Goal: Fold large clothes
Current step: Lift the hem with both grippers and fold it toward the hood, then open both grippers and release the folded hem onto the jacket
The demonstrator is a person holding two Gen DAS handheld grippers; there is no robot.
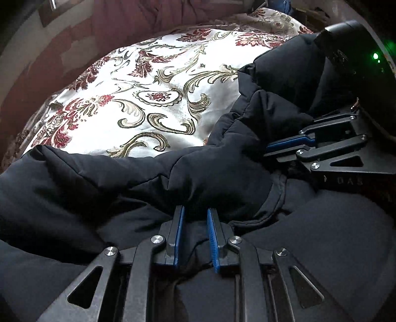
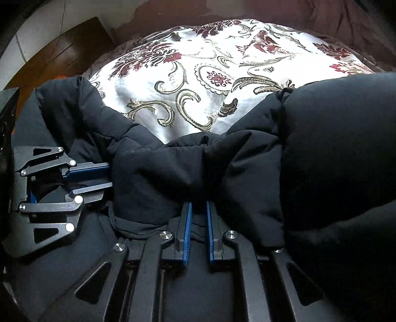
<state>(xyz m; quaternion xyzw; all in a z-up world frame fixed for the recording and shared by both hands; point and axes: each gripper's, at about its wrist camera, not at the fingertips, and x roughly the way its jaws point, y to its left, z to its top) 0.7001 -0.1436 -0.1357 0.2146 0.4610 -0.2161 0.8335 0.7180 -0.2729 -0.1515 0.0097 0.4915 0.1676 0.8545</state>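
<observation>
Left wrist view, left tongs [image 1: 195, 213] clamped on black puffer jacket [image 1: 203, 171], right tongs [image 2: 198, 205] likewise pinching it.

A bed takes up most of both views, under a glossy white bedspread [image 1: 153, 81] with dark red flowers and olive scrolls — bright light shines off its folds. Behind it hangs a maroon curtain [image 1: 138, 17]. Beside that, the wall [image 1: 22, 34] is pale, with reddish peeling patches. A brown wooden cabinet [image 2: 61, 54] stands beside the bed — near a white wall.
</observation>
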